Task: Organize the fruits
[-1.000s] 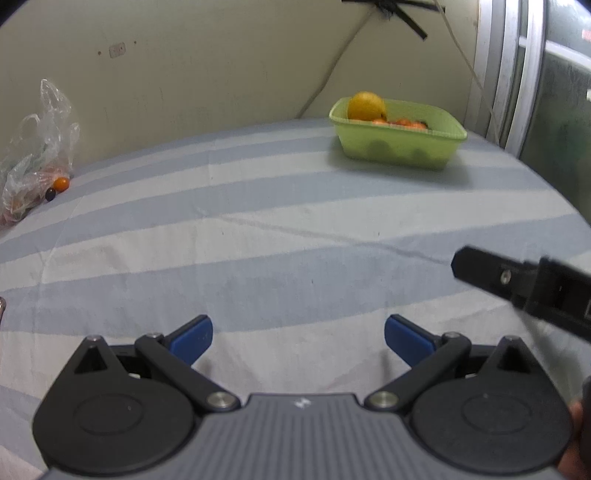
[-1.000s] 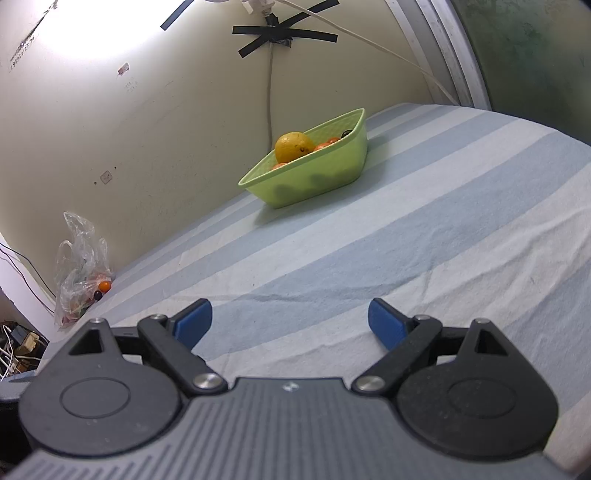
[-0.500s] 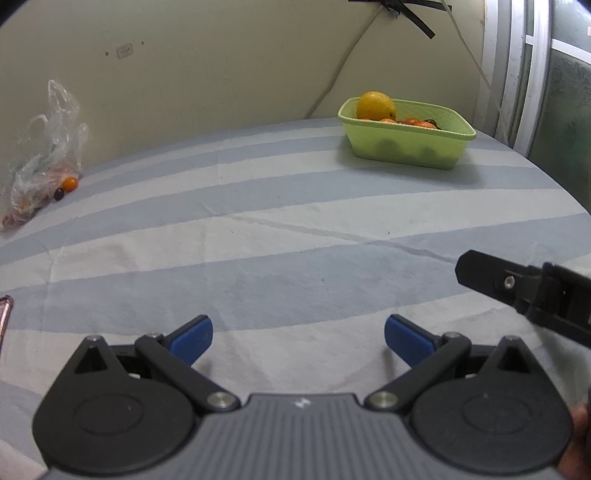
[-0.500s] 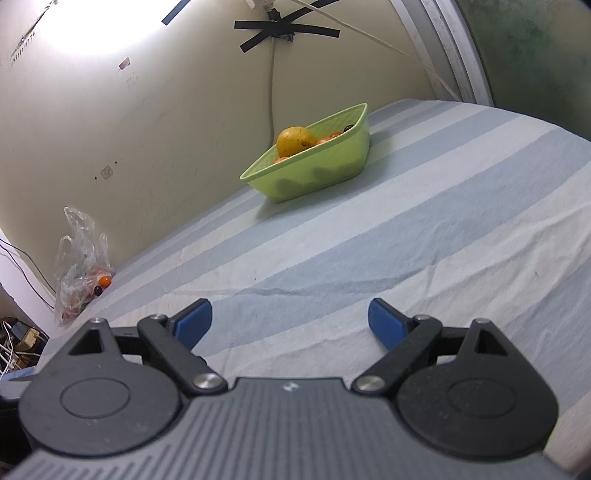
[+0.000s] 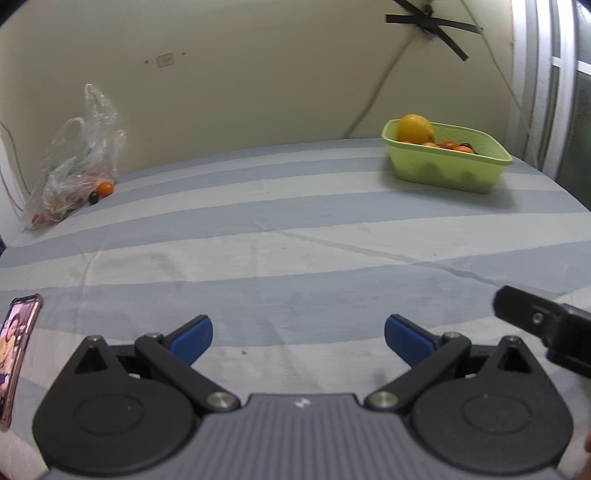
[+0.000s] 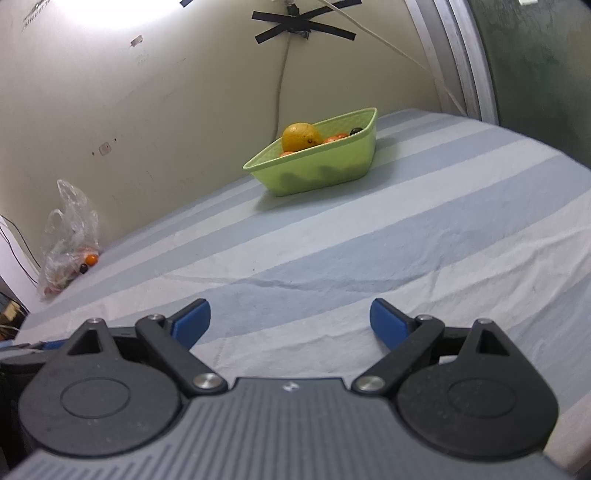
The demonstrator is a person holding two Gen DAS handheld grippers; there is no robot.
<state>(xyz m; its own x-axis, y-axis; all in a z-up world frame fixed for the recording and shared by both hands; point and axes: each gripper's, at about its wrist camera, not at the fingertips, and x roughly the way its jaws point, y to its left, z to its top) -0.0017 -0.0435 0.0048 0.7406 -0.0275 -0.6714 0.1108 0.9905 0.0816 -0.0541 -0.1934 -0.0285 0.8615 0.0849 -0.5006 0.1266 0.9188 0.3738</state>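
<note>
A light green basket [image 5: 448, 173] [image 6: 325, 173] stands at the far right of the striped tablecloth, holding a large yellow citrus fruit [image 5: 414, 128] [image 6: 301, 136] and several small orange fruits [image 5: 452, 145]. At the far left lies a clear plastic bag [image 5: 77, 166] [image 6: 68, 240] with a small orange fruit [image 5: 105, 188] [image 6: 91, 259] and a dark one [image 5: 93, 198] at its mouth. My left gripper [image 5: 297, 338] is open over bare cloth, far from both. My right gripper [image 6: 290, 319] is open too, with nothing between its fingers.
A phone [image 5: 16, 354] with a lit screen lies at the table's left edge. The right gripper's black body [image 5: 543, 325] pokes in at the right of the left wrist view. A wall and taped cable [image 6: 303, 27] run behind the table; a window frame [image 6: 465, 55] stands at the right.
The left wrist view has swung left: the basket slid to the right, the bag came further in, and the phone appeared. The right gripper drew back slightly. Both stayed open.
</note>
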